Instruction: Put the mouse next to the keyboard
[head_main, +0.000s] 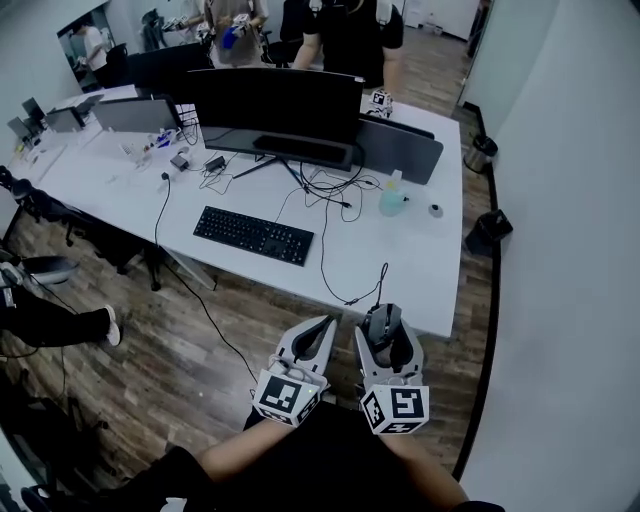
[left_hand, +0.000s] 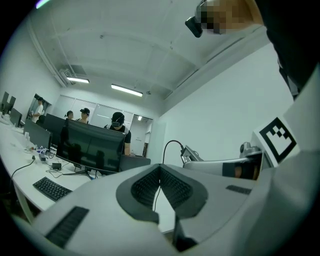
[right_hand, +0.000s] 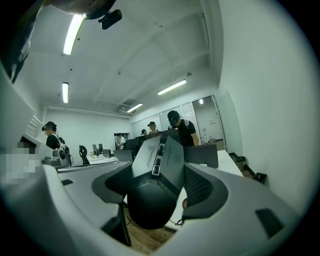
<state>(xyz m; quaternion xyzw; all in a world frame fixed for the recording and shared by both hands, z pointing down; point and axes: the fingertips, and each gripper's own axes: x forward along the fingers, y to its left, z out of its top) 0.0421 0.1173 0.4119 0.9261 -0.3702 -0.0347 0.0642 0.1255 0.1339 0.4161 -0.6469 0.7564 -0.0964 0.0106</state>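
Off the near edge of the surface (head_main: 400, 270), close to the person's body and over the wooden floor, the mouse (head_main: 382, 322) sits in the right gripper (head_main: 385, 325). It is in the air and well apart from the keyboard (head_main: 253, 235), which lies farther in and to the left on the surface. The pickup looks done. The carry across to the keyboard and the set-down beside it are not yet done, so I judge the task roughly at its midpoint, or a little short of it. A dark cable (head_main: 323, 255) loops over the surface toward the mouse, and it may drag or snag on the way.

The right gripper view shows the mouse (right_hand: 152, 185) wedged between the two dark pads of the right gripper (right_hand: 155, 170). The jaws stand wide around its body, and its nose points forward toward the desks.

The left gripper (head_main: 318, 335) is held just beside the right one at about the same height, both pointing away from the person toward the surface. Seen from its own camera, the left gripper (left_hand: 160, 175) has its jaws together with nothing between them, and takes no part in the hold.
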